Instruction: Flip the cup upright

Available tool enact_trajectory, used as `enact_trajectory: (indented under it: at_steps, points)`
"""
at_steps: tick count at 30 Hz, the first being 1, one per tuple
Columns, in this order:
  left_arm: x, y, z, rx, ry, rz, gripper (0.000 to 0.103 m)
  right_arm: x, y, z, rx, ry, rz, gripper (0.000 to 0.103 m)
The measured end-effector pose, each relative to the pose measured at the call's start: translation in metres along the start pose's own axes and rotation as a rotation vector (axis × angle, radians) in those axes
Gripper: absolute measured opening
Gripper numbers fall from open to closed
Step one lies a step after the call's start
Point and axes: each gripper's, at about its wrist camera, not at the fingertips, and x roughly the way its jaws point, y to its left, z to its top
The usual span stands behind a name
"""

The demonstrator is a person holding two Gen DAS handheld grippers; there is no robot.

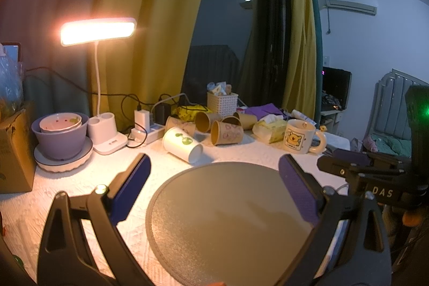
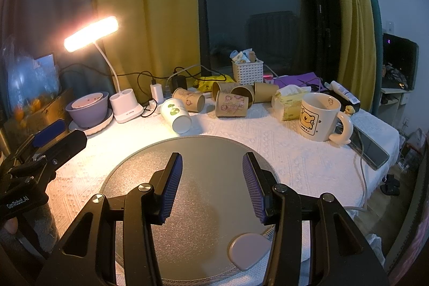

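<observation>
Both grippers, left point(image 1: 214, 173) and right point(image 2: 211, 168), are gaping empty; white paper cup point(image 2: 175, 114) is lying sideways: light, crushable, so pinch mid-wall gently.

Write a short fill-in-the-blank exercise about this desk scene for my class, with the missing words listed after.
1. The white paper cup with the green print lies on its ____.
2. The bear mug stands ____.
3. The desk lamp is switched ____.
4. Both the left gripper and the right gripper have their fingers ____.

Missing words: side; upright; on; open
</observation>
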Motion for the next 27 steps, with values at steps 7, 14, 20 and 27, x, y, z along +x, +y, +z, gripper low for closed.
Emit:
enact_trajectory:
  at_steps: [7, 14, 20, 27]
  points:
    - [0.0002, 0.0004, 0.0002, 0.000, 0.000, 0.000, 0.097, -0.0002, 0.0003, -0.0003, 0.000, 0.001, -0.001, 0.049]
    - [0.0006, 0.0013, 0.0008, -0.001, 0.000, 0.001, 0.097, -0.0004, 0.0004, -0.0002, 0.000, 0.001, -0.001, 0.049]
    - [0.0014, 0.0029, 0.0002, -0.001, 0.001, 0.000, 0.097, -0.0008, 0.0007, -0.0002, 0.000, 0.001, -0.001, 0.049]
    - [0.0009, 0.0021, 0.0005, -0.002, 0.001, 0.001, 0.097, -0.0010, 0.0006, -0.0002, 0.000, 0.001, -0.001, 0.049]
